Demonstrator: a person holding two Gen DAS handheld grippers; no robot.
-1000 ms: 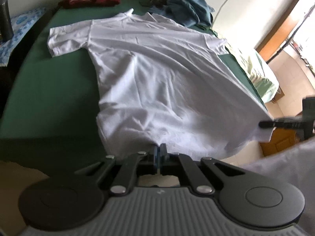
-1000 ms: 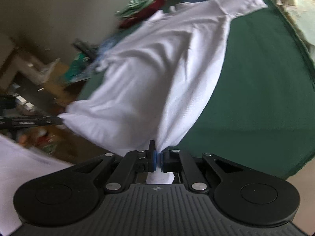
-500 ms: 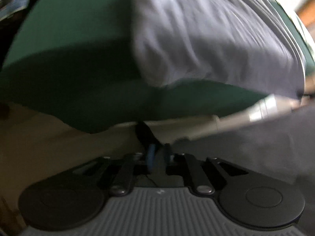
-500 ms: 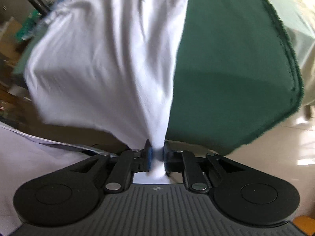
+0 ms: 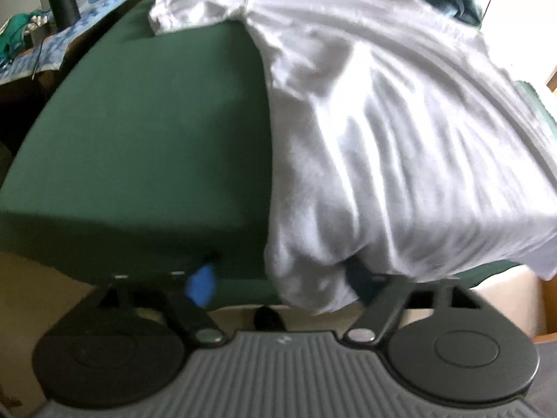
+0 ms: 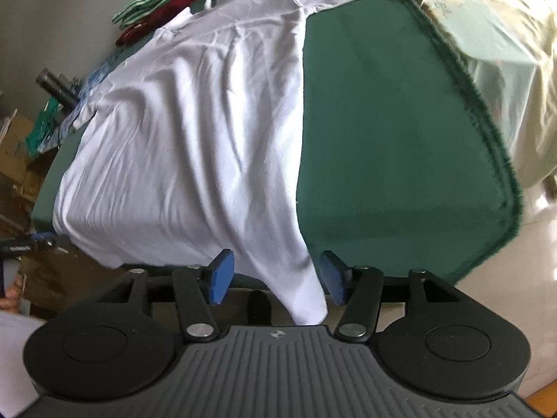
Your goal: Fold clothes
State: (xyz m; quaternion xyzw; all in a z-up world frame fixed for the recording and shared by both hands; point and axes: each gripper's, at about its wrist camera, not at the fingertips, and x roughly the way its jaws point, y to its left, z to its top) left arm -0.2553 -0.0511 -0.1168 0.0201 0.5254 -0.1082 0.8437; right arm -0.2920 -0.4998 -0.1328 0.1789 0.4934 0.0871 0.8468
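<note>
The white shirt (image 6: 195,132) lies spread on the green table (image 6: 390,132), hem hanging off the 6 o'clock edge. The right gripper (image 6: 275,278) is opening, a hem corner loose between its jaws. The left gripper (image 5: 282,284) is opening too, hem draped between.

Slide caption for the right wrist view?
Right gripper jaws opening around the white T-shirt hem, shirt spread over the green table.

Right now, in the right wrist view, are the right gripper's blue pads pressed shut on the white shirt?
No. The right gripper is opening, its pads standing apart, with the white shirt hem hanging loose between them.
</note>
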